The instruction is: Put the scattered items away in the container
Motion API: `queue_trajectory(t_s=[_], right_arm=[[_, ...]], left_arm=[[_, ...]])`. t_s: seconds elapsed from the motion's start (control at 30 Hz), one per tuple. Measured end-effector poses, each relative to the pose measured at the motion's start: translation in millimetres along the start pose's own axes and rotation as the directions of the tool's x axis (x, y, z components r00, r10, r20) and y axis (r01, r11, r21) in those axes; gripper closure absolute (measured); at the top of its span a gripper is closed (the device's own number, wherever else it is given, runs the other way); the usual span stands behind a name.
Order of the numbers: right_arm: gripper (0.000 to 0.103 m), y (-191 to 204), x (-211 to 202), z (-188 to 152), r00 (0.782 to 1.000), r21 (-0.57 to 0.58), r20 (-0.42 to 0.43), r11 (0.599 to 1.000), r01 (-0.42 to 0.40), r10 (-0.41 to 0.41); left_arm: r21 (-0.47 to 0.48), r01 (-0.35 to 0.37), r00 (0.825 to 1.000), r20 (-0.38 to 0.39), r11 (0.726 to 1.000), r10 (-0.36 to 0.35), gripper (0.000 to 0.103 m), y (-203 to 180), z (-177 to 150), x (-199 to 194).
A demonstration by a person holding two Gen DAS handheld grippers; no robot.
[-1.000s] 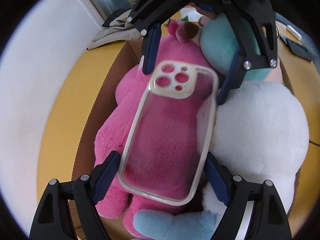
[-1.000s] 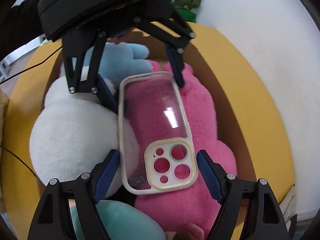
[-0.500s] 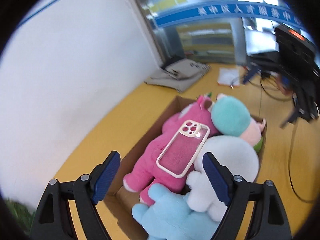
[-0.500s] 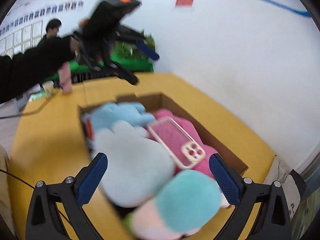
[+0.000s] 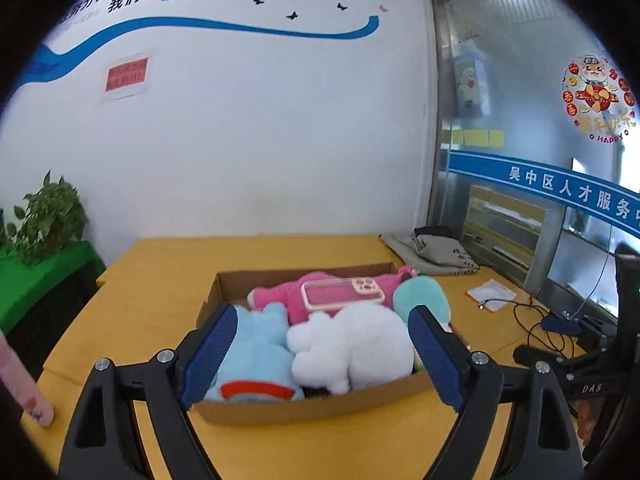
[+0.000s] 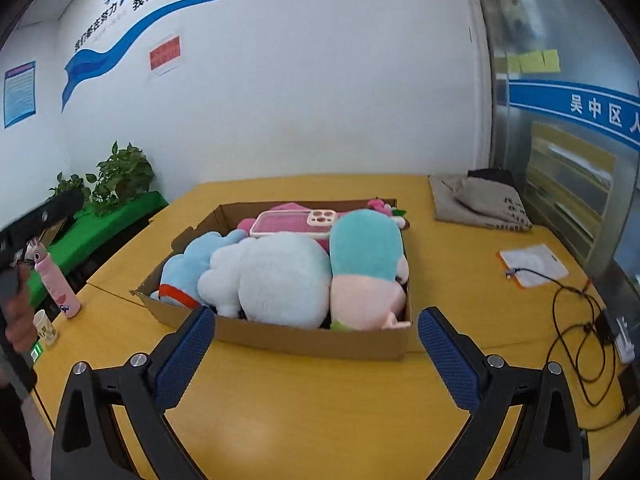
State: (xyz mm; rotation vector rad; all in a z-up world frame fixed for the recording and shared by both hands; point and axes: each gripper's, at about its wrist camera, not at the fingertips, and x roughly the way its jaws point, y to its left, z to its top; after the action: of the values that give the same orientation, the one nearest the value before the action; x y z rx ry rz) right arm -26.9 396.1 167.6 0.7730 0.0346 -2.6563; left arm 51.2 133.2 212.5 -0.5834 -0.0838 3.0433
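Both grippers, left (image 5: 320, 354) and right (image 6: 316, 354), had backed away from the cardboard box (image 6: 320, 340), jaws wide and empty; the phone case (image 6: 294, 222) lay atop the pink plush (image 5: 280, 294), apparently finishing the tidying.

Light: bright, even indoor lighting; soft shadows.
Glare: pale sheen on the glass partition (image 5: 516, 92).
Distortion: strong fisheye bending, black corners.
Focus: slight softness overall, edges smeared.

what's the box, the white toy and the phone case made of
Box: looks like corrugated cardboard, matte brown, raw cut edges. White toy: plush, fluffy pile, probably synthetic. Phone case: seemingly clear glossy plastic with a cream rim, the pink toy showing through it.
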Motion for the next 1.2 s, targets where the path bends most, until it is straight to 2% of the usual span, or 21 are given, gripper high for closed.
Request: queue_trajectory(t_s=[0.17,0.3,0.4,0.73,0.83,1.1,1.2], right_arm=[[0.000,26.7,2.3,-30.0,0.995,-0.085,-0.023,0.992,0.099,-0.101],[0.000,28.8,-4.2,-45.7,0.995,-0.037,-0.036,0.995,0.090,-0.091],[0.000,29.2,-11.0,-44.9,0.994,-0.036,-0.026,0.994,0.105,-0.106],[0.000,32.4,-5.9,-44.0,0.991,-0.059,-0.048,0.991,0.118,-0.121],[0.000,34.7,-0.2,-45.5,0.990,-0.070,-0.061,0.990,0.126,-0.130],[0.000,33.3,7.1,-49.1,0.990,-0.064,-0.077,0.992,0.113,-0.117],[0.000,32.9,10.1,-49.2,0.990,-0.062,-0.082,0.992,0.114,-0.119]], left_arm=[[-0.060,-0.034,0.998,-0.047,0.998,0.031,0.015,-4.3,-32.4,-20.4],[-0.117,-0.032,0.998,-0.066,0.993,0.024,0.015,1.5,-33.2,-29.0],[-0.110,-0.062,0.996,-0.063,0.992,0.055,0.015,-1.1,-33.1,-34.4],[-0.051,-0.063,0.990,-0.128,0.997,0.056,0.015,-11.8,-41.1,-28.0],[-0.059,-0.080,0.986,-0.153,0.995,0.071,0.015,-8.1,-45.1,-22.7],[-0.053,-0.054,0.980,-0.196,0.997,0.043,0.015,-6.1,-50.5,-13.9],[-0.043,-0.078,0.976,-0.207,0.996,0.068,0.015,-7.5,-51.9,-10.8]])
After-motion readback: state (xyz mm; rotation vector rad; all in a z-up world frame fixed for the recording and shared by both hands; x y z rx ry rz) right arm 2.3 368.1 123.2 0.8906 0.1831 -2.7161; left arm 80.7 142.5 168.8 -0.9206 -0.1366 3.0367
